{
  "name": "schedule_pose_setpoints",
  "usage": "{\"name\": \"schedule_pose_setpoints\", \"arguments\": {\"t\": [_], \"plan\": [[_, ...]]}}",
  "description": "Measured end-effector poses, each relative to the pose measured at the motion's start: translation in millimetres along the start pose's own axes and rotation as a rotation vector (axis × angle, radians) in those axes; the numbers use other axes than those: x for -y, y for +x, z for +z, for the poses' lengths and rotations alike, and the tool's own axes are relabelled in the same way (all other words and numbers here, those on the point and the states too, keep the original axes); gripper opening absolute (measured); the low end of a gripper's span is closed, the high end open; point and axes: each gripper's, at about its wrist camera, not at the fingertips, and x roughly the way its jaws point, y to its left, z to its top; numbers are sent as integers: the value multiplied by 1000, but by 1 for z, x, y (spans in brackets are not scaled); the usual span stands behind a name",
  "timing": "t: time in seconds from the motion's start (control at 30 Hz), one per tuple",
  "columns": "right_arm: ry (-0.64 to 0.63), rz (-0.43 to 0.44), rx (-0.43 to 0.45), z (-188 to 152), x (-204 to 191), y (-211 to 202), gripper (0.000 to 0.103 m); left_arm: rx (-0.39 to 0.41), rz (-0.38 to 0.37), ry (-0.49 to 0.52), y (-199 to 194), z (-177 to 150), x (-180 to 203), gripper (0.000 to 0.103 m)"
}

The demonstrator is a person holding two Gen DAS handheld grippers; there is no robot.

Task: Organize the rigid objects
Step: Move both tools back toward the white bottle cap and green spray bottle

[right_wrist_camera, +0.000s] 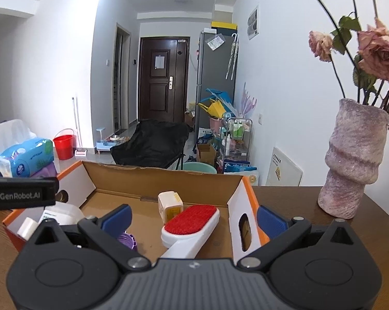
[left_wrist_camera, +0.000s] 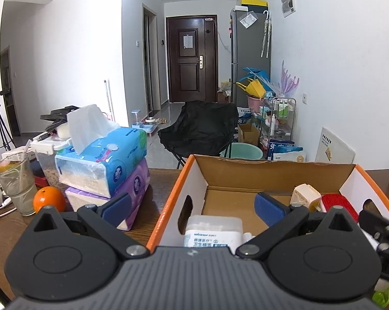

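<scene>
A: The room behind was a cluttered hallway; on the brown desk (left_wrist_camera: 166, 180) stood the cardboard box (left_wrist_camera: 197, 180). From the left wrist, the left tool (left_wrist_camera: 192, 208) gaped fully wide and empty, straddling the box wall above the swab box (left_wrist_camera: 212, 230).

B: And the right wrist?

A: The right tool (right_wrist_camera: 193, 218) stood equally wide, empty, straddling the other wall, with the lint brush (right_wrist_camera: 192, 223) inside. I'd have lifted both clear of the walls before reaching again.
</scene>
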Motion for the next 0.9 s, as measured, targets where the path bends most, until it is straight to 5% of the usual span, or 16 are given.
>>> {"name": "schedule_pose_setpoints", "arguments": {"t": [0.9], "plan": [[-18,8,60,-30,16,-102,103,-9,-56,6,-88,-39,-26,103]]}}
